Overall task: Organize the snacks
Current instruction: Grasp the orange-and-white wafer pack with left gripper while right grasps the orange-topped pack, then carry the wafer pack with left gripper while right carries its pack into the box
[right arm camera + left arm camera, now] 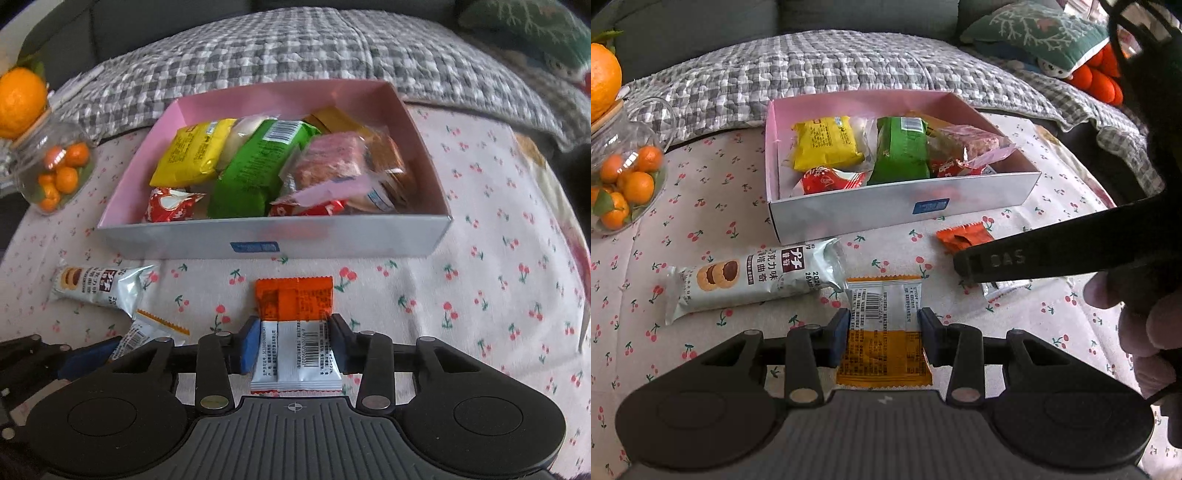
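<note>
tongs [884,325]: black arms, blue pads | round silver rivets | grey ribbed body | bare fingers [1145,325]

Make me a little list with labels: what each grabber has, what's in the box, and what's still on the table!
left gripper: fingers either side of the yellow-orange packet, apparently pinching it
right gripper: fingers either side of the orange-and-white packet, apparently pinching it
box: pink inside, holds yellow, green, red and pinkish snacks
still on table: long cookie packet, left of the grippers
jar of small oranges: far left
tablecloth: cherry print
</note>
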A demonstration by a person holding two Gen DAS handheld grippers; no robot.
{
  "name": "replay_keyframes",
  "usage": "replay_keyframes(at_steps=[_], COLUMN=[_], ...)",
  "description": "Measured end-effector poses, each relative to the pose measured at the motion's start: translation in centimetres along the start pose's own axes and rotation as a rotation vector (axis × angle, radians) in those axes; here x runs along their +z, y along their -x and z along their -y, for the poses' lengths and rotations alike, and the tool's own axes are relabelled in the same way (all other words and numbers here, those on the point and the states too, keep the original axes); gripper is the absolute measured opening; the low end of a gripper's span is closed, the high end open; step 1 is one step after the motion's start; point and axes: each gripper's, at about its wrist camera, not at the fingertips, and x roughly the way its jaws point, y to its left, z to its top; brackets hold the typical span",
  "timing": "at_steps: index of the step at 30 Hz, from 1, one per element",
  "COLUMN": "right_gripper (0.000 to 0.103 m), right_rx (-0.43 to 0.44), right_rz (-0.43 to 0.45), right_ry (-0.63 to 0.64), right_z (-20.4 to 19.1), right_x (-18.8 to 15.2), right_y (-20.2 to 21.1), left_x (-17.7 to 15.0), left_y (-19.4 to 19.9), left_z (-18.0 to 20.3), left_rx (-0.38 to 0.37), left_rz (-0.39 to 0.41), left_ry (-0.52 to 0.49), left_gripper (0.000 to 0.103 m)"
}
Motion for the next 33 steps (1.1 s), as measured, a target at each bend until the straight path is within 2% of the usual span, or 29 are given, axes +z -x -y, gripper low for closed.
replay_keyframes(at_steps=[8,14,22,33], right_gripper=[0.038,0.038,0.038,0.038], right_rx=[0.070,0.112,0.173,0.247], right_rz=[-0.058,-0.068,-0.046,0.038], right_ry=[-0.153,-0.226,-0.308,-0.408], right_z=[3.0,4.5,5.9,7.1], right_x=[-0.1,-0.3,0.0,1.2], right_y=[1.1,2.3,4.0,6.8], left_x=[0.4,0.5,1.0,2.3], left_y=[0.6,0.9,1.6,2.5], left_z=[0.0,0.0,0.0,-0.3], left_rx=[-0.017,-0.025,-0.034,-0.041], left_rz=[0.019,0.025,0.043,0.095], left_ry=[0.018,0.041,0.070,0.142], left_gripper=[0.037,0.037,0.037,0.037])
